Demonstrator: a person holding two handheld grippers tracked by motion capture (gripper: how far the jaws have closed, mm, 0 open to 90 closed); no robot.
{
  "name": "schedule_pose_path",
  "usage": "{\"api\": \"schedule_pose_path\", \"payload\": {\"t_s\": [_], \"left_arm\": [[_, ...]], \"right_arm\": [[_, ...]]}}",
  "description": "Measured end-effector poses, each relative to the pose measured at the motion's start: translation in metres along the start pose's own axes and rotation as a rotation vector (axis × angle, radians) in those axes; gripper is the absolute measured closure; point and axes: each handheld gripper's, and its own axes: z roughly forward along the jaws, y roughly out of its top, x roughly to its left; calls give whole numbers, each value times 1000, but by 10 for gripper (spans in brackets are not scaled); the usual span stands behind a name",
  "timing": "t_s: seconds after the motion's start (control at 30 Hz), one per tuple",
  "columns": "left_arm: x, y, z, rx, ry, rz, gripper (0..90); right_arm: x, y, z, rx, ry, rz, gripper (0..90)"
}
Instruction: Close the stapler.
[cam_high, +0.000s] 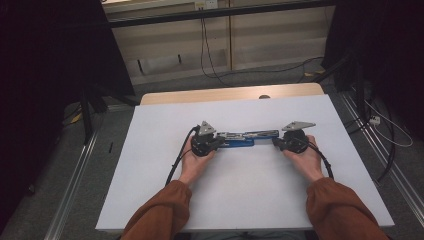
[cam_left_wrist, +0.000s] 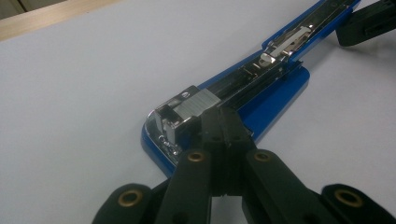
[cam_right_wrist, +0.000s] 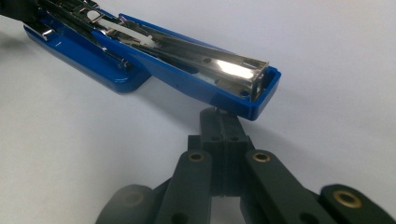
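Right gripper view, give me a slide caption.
Shut right gripper meets the raised end of an opened blue metal stapler on a white table.

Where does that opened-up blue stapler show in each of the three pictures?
High view: the blue stapler lies mid-table between the two tools.
Left gripper view: it runs from centre to the top right corner.
Right gripper view: it stretches from the top left to right of centre.
Shared landmark: the white table surface.

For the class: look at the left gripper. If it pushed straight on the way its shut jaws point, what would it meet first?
The left gripper would meet the blue stapler at once: its shut jaws already sit against the metal end of the opened stapler, seemingly touching it, though exact contact is hard to judge.
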Motion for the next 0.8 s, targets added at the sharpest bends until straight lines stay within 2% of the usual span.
{"api": "schedule_pose_path", "payload": {"t_s": [0.2, 0.23, 0.3, 0.7, 0.8], "left_arm": [[0, 0, 0, 0, 7, 5, 900], [0, 0, 0, -5, -1, -12, 900], [0, 0, 0, -1, -7, -13, 900], [1, -1, -1, -1, 2, -5, 900], [0, -1, -1, -4, -3, -16, 900]], "right_arm": [[1, 0, 0, -9, 7, 1, 900], [1, 0, 0, -17, 10, -3, 900], [2, 1, 0, -30, 12, -9, 900], [3, 2, -3, -79, 8, -27, 900], [2, 2, -3, -81, 6, -24, 900]]}}
